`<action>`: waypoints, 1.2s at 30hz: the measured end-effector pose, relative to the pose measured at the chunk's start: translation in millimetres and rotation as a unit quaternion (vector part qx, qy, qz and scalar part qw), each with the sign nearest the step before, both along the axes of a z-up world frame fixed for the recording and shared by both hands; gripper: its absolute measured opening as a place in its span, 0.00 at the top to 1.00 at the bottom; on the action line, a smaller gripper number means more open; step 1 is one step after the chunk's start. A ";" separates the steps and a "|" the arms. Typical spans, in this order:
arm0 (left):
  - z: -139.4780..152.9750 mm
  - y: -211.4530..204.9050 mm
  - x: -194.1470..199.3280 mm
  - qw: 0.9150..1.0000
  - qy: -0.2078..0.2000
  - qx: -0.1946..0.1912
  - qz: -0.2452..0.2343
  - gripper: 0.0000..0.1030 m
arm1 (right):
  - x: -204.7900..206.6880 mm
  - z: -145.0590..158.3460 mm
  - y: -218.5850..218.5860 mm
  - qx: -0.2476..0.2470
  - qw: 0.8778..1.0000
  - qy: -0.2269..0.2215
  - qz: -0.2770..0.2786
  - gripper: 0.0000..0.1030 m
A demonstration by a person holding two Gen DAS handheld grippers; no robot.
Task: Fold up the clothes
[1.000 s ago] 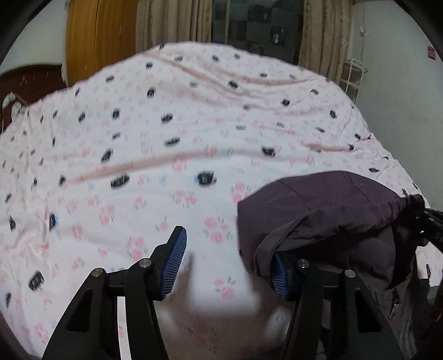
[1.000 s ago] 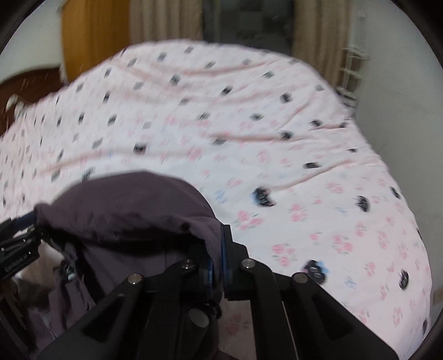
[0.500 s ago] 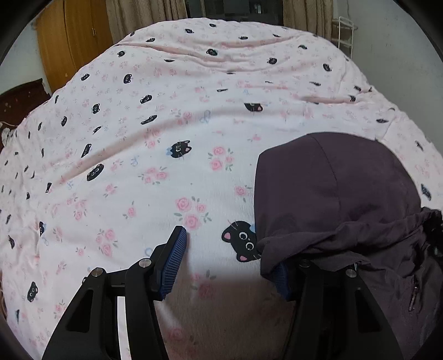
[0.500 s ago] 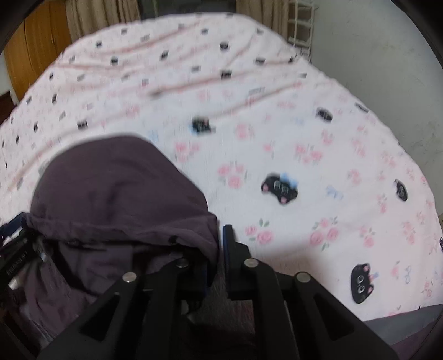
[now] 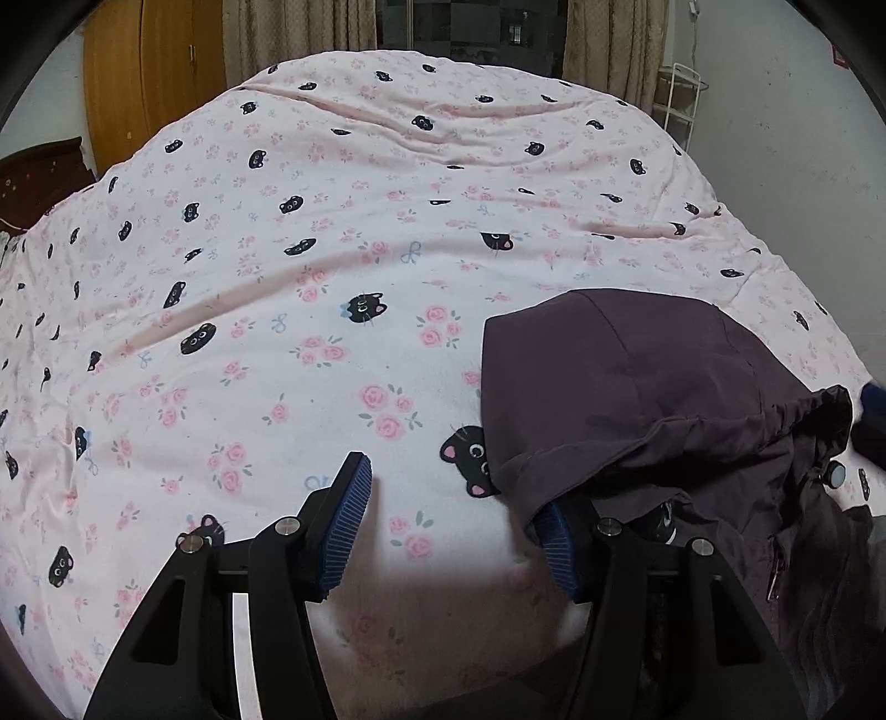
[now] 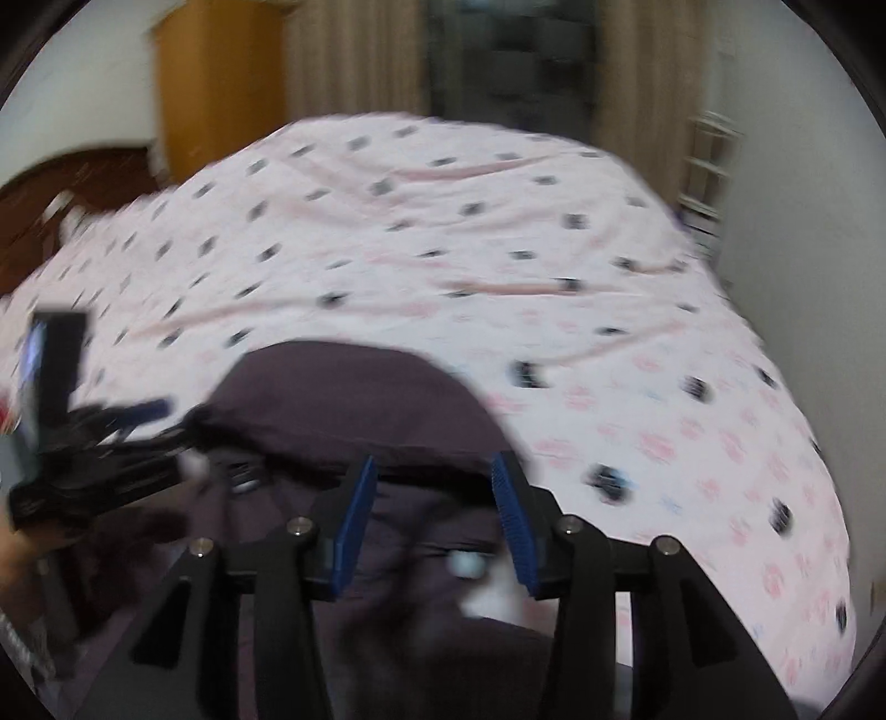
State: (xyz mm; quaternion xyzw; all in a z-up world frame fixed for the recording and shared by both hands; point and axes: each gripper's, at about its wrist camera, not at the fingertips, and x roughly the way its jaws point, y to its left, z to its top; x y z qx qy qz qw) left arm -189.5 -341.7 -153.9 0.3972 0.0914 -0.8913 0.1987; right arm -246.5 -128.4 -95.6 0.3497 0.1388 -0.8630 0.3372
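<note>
A dark purple hooded jacket [image 5: 637,387] lies on the near right part of a bed covered by a pink sheet [image 5: 332,249] printed with black cat faces and roses, its hood spread flat toward the far side and its crumpled body with zipper and snap buttons trailing toward the near edge. The left gripper [image 5: 454,526] sits low over the sheet at the jacket's left edge with its blue-padded fingers [image 5: 346,520] wide apart; the fabric's hem drapes over the tip of the right-hand finger, and nothing is pinched between them. In the blurred right wrist view, the right gripper [image 6: 437,526] hovers above the jacket [image 6: 354,399] just below the hood's rim, its fingers parted and gripping nothing. Behind the bed stand a wooden wardrobe [image 5: 155,72], beige curtains [image 5: 299,27] and a white wire rack [image 5: 684,99].
</note>
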 end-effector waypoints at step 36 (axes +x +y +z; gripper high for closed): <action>-3.6 7.8 -25.5 0.999 -0.015 -0.038 -0.001 0.29 | -84.9 -54.2 -42.9 0.011 0.984 -0.034 -0.173 0.50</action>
